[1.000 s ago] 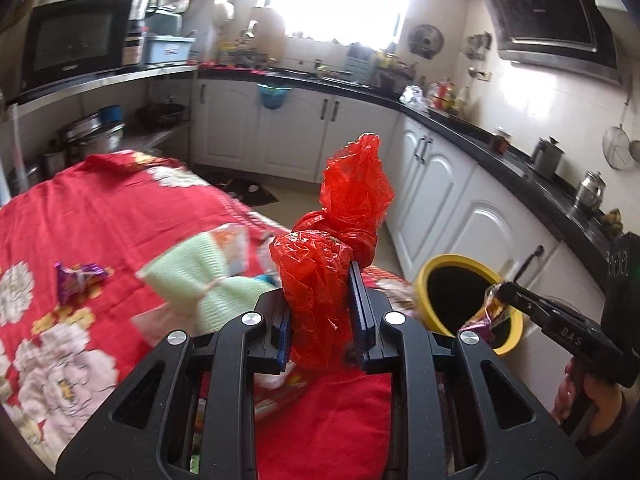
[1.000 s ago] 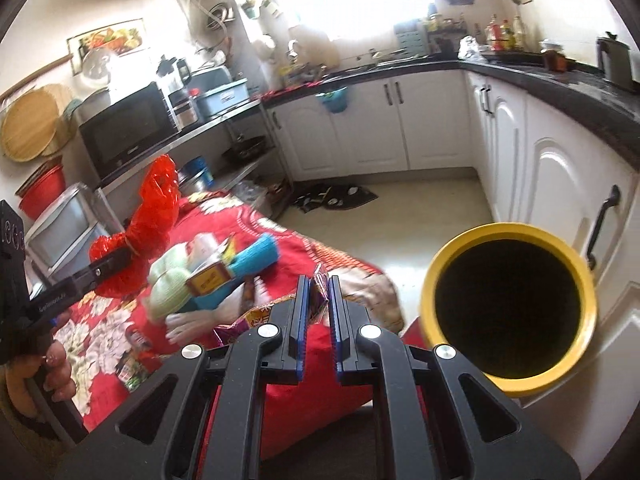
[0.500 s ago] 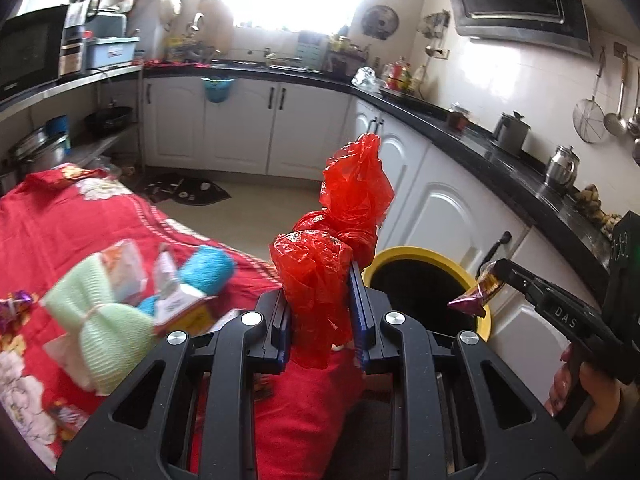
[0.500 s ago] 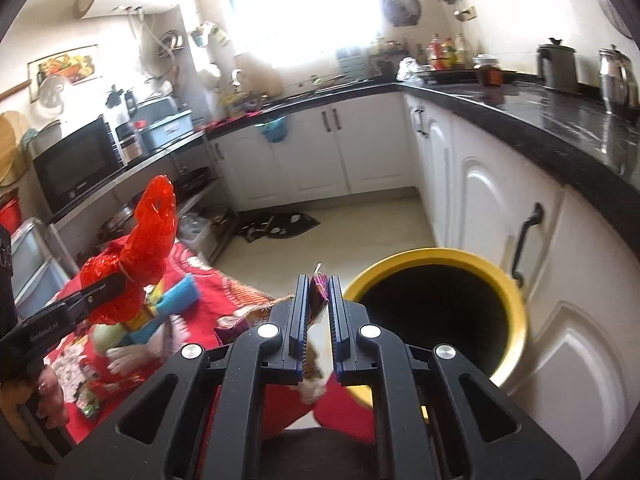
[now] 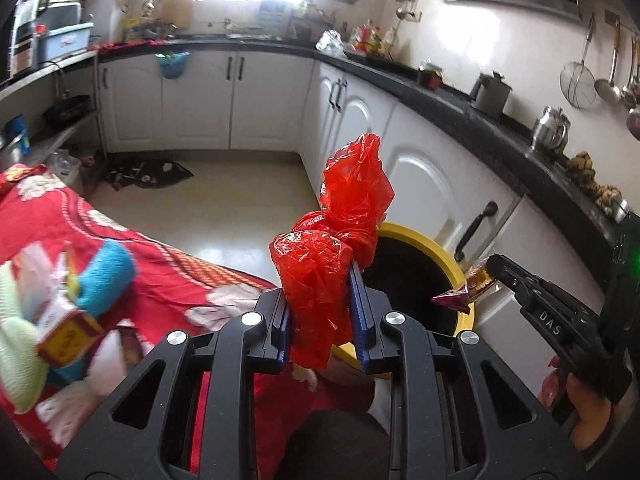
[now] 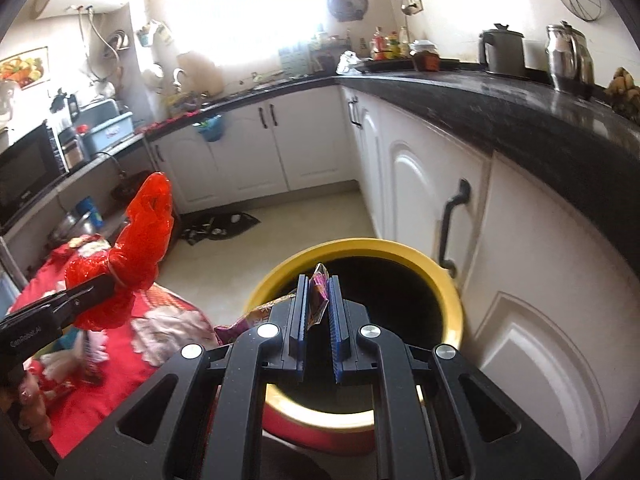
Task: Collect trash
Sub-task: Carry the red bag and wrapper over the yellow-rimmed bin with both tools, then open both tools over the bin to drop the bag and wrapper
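Observation:
My left gripper (image 5: 320, 280) is shut on a crumpled red plastic bag (image 5: 340, 236) and holds it up beside the yellow-rimmed bin (image 5: 456, 268), near its left rim. My right gripper (image 6: 318, 292) is shut on a purple snack wrapper (image 6: 318, 300) and holds it over the bin's (image 6: 280, 280) black opening. In the left wrist view the right gripper (image 5: 492, 268) and the wrapper (image 5: 464, 290) show above the bin's right rim. In the right wrist view the left gripper (image 6: 104, 284) and the red bag (image 6: 140, 240) show at the left.
A table with a red flowered cloth (image 5: 60, 220) lies left of the bin and carries a blue and green knitted item (image 5: 108, 272) and a small box (image 5: 68, 336). White cabinets (image 6: 432, 200) under a black counter (image 6: 520, 116) stand right behind the bin.
Both grippers have swung right, away from the table and toward the bin. The wrapper now hangs over the bin's opening and the red bag is closer to its rim.

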Motion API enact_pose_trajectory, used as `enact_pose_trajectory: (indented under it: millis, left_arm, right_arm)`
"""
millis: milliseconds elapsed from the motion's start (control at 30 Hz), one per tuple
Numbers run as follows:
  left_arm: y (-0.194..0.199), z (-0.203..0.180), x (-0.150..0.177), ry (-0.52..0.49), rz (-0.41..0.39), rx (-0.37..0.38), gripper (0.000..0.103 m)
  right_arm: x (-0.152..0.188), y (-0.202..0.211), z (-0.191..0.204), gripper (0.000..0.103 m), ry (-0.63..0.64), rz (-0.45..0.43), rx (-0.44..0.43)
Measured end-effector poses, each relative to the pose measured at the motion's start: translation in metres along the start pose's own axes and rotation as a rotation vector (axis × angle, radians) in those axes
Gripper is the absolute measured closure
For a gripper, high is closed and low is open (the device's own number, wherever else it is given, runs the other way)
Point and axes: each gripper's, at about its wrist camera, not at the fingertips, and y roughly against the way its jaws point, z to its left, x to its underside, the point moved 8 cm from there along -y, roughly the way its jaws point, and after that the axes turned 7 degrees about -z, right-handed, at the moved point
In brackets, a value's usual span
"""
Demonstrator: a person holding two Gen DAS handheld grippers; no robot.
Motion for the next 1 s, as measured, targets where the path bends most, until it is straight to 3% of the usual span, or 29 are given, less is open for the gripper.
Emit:
enact_pose_trajectory:
  millis: [433, 467, 500, 533, 600, 700, 900, 1000]
  left_arm:
    - [-0.073, -0.029, 0.02, 0.01, 0.125, 0.061, 0.081]
    - [-0.077, -0.03, 0.021, 0.008, 0.13, 0.058, 0.071]
    - [-0.079, -0.03, 0.022, 0.007, 0.132, 0.057, 0.066]
    - [-0.081, -0.029, 0.022, 0.007, 0.131, 0.049, 0.063]
    - [-0.081, -0.027, 0.023, 0.007, 0.127, 0.036, 0.05]
    - [-0.075, -0.019, 0.021, 0.016, 0.11, 0.016, 0.039]
    - [-0.045, 0.001, 0.01, 0.041, 0.042, -0.027, 0.012]
    - [-0.028, 0.009, 0.004, 0.037, 0.008, -0.055, 0.011]
  right_arm:
    - [0.026, -0.042, -0.029, 0.09, 0.006, 0.061, 0.077]
    - [0.028, -0.045, -0.031, 0.085, 0.007, 0.068, 0.088]
    - [0.028, -0.047, -0.032, 0.073, 0.007, 0.073, 0.097]
    - [0.029, -0.047, -0.032, 0.068, 0.004, 0.075, 0.1]
    - [0.031, -0.046, -0.033, 0.066, -0.001, 0.077, 0.108]
    - [0.032, -0.042, -0.033, 0.055, -0.014, 0.071, 0.103]
    - [0.028, -0.028, -0.022, 0.044, -0.024, 0.037, 0.078]
    - [0.023, -0.02, -0.012, 0.04, -0.023, 0.016, 0.057]
